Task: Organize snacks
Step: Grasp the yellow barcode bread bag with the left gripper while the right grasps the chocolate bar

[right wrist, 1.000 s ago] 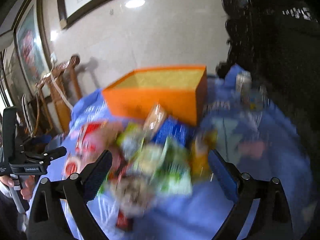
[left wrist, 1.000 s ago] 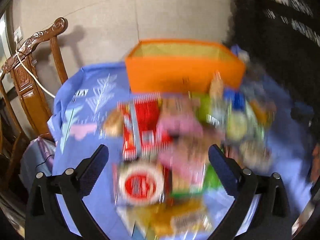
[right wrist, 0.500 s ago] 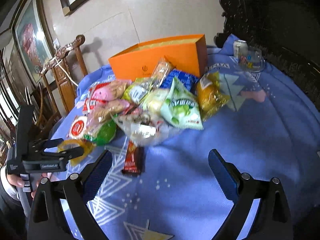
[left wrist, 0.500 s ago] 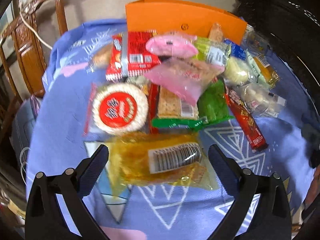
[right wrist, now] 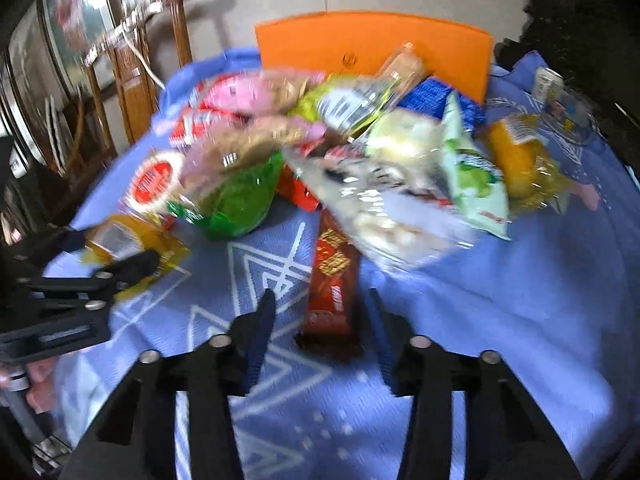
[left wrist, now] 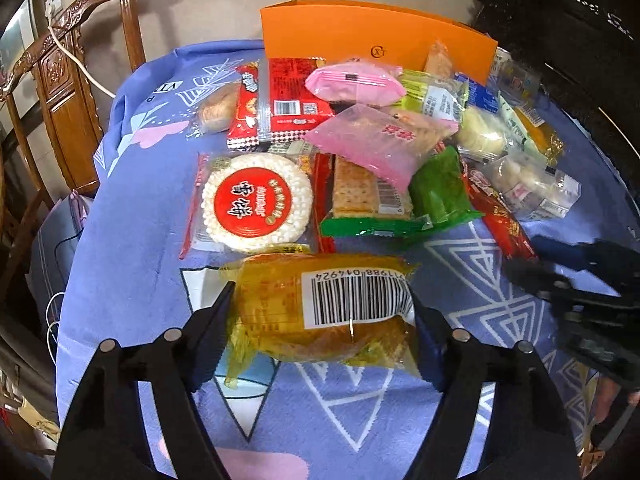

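Two hand-held grippers work before the orange box [left wrist: 376,50]: left hand-held gripper [left wrist: 322,318] has just been closing onto the yellow packet [left wrist: 320,312], pads touching; right hand-held gripper [right wrist: 322,330], also just closing, straddles the red bar [right wrist: 332,284], ungripped

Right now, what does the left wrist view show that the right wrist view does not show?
Only the left wrist view shows clearly the barcode on the yellow packet, which sits between the left gripper fingers; its jaws have just been closing.

Only the right wrist view shows the right gripper around the near end of the red bar, its jaws also closing, with gaps visible.

Both show the orange box and the snack pile.
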